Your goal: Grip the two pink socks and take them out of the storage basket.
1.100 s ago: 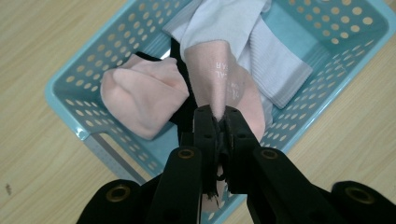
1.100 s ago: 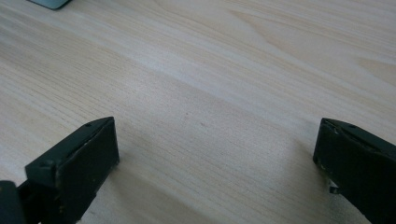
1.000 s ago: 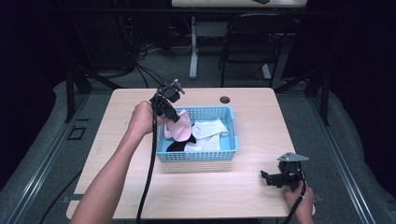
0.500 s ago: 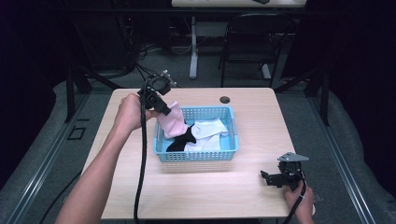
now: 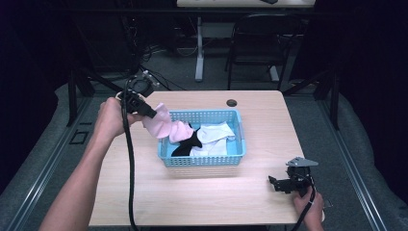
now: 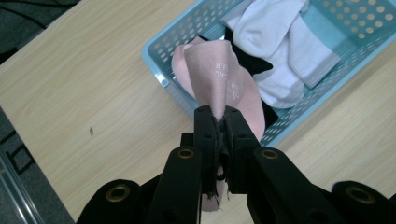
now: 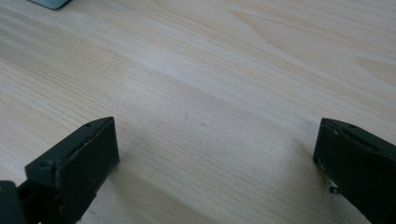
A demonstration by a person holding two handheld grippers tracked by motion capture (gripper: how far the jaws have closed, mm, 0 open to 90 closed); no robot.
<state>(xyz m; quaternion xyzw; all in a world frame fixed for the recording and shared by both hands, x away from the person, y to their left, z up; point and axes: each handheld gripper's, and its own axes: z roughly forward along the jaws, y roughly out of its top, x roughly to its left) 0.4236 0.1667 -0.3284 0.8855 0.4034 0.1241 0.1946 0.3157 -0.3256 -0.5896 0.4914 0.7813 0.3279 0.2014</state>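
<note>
1. Left claw (image 5: 148,111) sits upper left of the high view, raised over the left edge of the tabletop (image 5: 202,202), held by the person's left hand (image 5: 109,118).
2. Its jaws are clamped together on a pink sock (image 6: 219,88); in the left gripper view the fabric is pinched between them at lower centre, with a frayed bit poking out below.
3. Pink sock hangs from the left claw and drapes over the left wall of the blue basket (image 5: 202,161), its far end inside the basket.
4. Faint white lettering on the pink sock, too small to read.
5. Blue basket is centre of the tabletop in the high view, perforated walls.
6. Inside the basket: black sock (image 5: 188,143) just beside the pink one, white sock (image 5: 214,134) toward the right side.
7. In the left gripper view the white sock (image 6: 275,46) is top right, with a ribbed grey-edged cuff.
8. Right claw (image 5: 279,185) is lower right of the high view, low on the tabletop, held by the right hand (image 5: 308,207), well apart from the basket.
9. Its jaws stand wide apart, bare wood between them in the right gripper view, nothing gripped.
10. Black cable (image 5: 129,163) trails from the left claw down along the forearm.
11. Small dark round hole (image 5: 232,102) near the far edge of the tabletop.
</note>
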